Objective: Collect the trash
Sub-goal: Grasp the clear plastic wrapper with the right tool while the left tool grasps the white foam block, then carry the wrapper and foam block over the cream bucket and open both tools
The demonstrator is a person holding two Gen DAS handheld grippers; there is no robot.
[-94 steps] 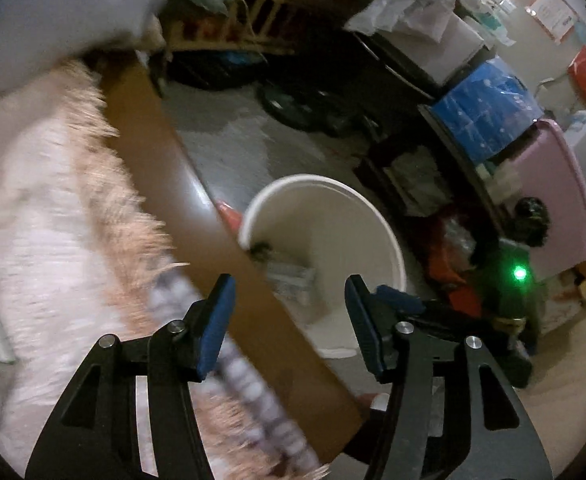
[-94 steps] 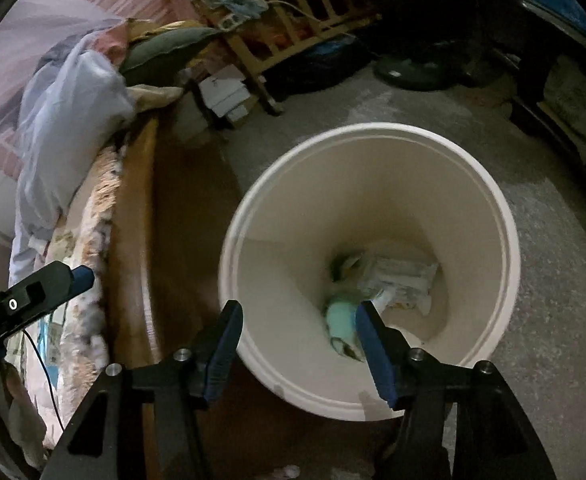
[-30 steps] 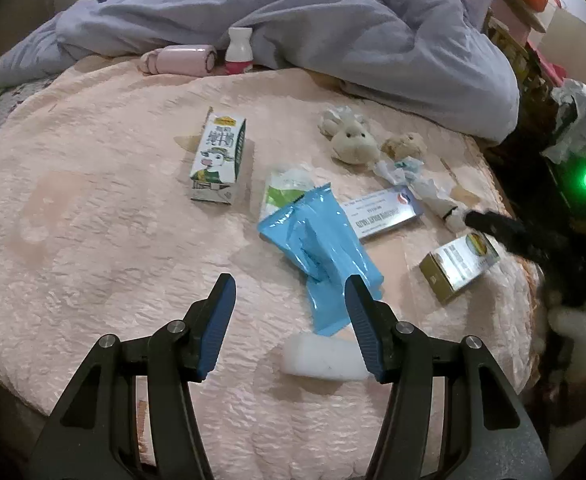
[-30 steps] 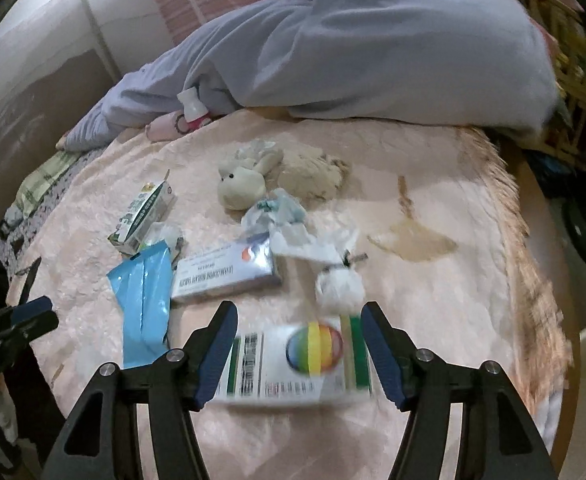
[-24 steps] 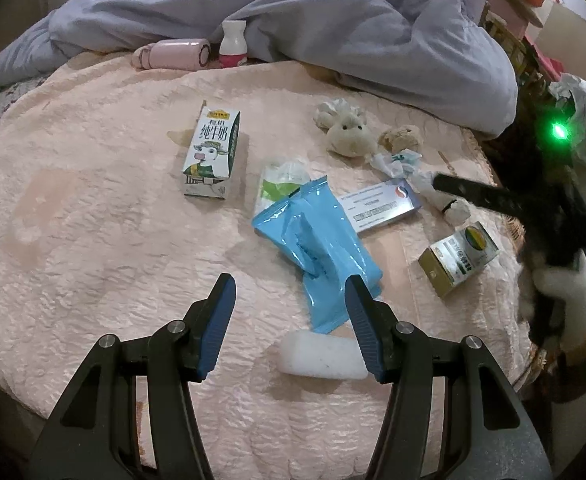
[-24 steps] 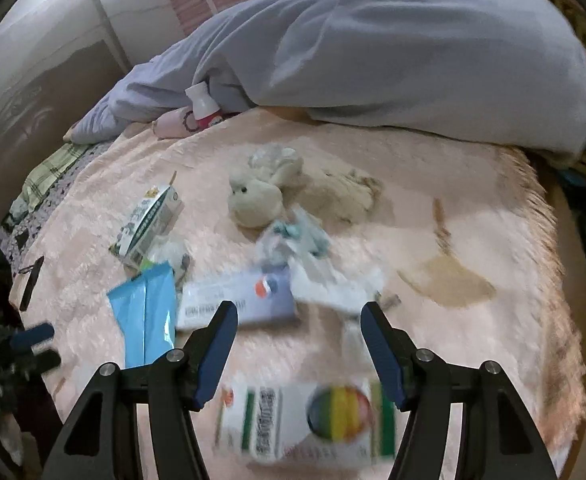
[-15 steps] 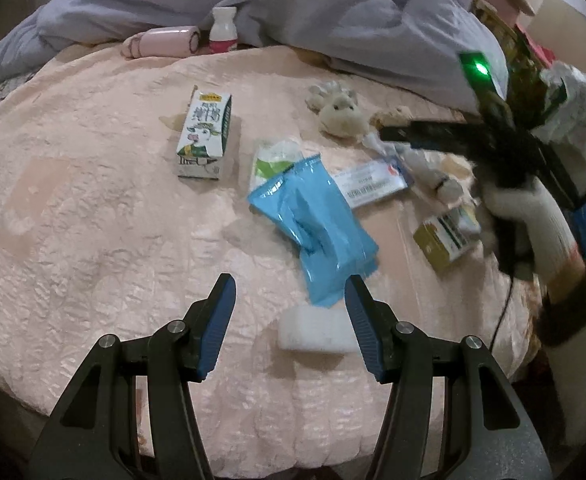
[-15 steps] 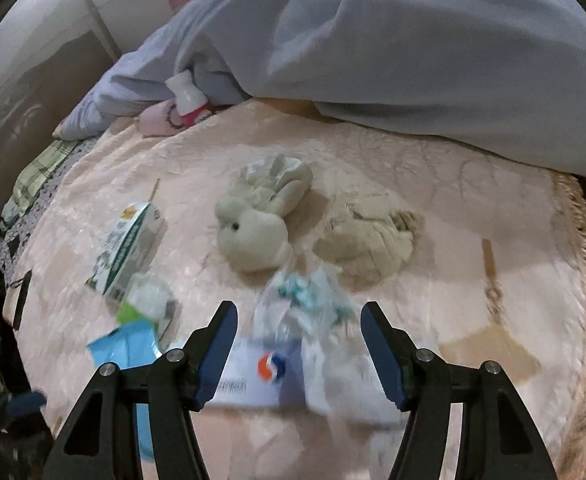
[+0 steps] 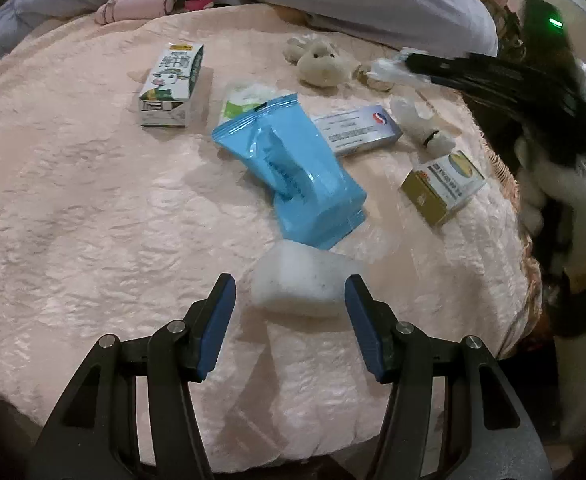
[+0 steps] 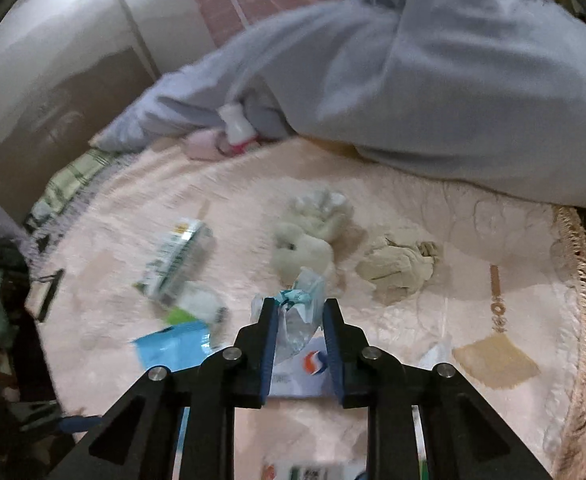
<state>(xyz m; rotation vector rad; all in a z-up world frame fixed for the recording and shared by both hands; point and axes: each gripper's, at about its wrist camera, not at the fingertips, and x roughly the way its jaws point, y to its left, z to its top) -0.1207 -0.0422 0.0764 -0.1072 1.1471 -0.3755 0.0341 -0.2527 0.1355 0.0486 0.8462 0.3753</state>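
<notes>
Our right tool [image 10: 298, 312] has its fingers narrowed around a crumpled clear wrapper [image 10: 299, 312], seemingly lifted just above the pink bed [image 9: 73, 208], though blur hides the contact. Our left tool [image 9: 289, 312] gapes wide over a white foam block [image 9: 299, 286] beside the blue pouch [image 9: 293, 164].

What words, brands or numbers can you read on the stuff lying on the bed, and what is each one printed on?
Nothing can be quoted with confidence.
Milk carton: large characters on its face, too blurred to read.
Flat white box: red-and-blue round logo, text lines too small.
Gold and white box: round emblem, print too small.
Blue wipes pack: dark print, illegible.
Clear wrapper in the right gripper: no readable print.
</notes>
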